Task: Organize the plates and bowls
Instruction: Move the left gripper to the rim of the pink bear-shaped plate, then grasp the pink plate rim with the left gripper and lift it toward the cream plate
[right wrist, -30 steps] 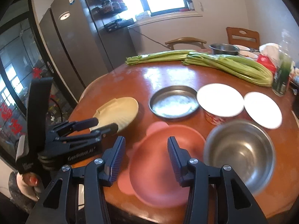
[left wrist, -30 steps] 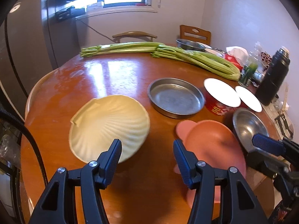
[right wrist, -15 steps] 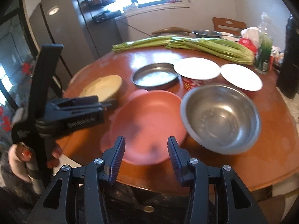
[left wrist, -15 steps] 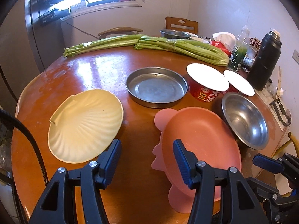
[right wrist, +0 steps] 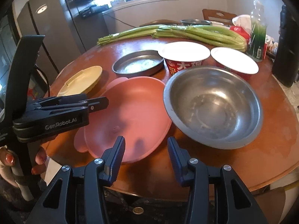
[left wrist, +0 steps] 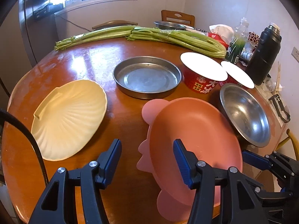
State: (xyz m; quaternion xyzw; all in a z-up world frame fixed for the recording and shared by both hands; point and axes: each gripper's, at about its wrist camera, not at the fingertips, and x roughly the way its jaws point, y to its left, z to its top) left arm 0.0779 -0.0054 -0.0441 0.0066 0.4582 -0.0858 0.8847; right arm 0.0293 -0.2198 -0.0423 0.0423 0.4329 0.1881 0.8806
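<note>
On the round wooden table lie a cream shell-shaped plate (left wrist: 69,115) (right wrist: 82,80), a shallow metal pan (left wrist: 146,76) (right wrist: 138,63), a pink bear-shaped plate (left wrist: 192,140) (right wrist: 129,113) and a steel bowl (left wrist: 244,113) (right wrist: 213,104). My left gripper (left wrist: 147,160) is open and empty, low over the table between the cream plate and the pink plate; it also shows in the right wrist view (right wrist: 101,100). My right gripper (right wrist: 145,155) is open and empty at the table's near edge, in front of the pink plate and the steel bowl.
Two red instant-noodle cups with white lids (left wrist: 203,74) (right wrist: 233,61) stand behind the steel bowl. Long celery bunches (left wrist: 149,35) lie across the far side. A black flask (left wrist: 263,54), bottles and clutter stand at the far right. Chairs and a fridge stand beyond the table.
Both grippers have drawn back toward the near edge and shifted right. The dishes have not moved. Both grippers stay open.
</note>
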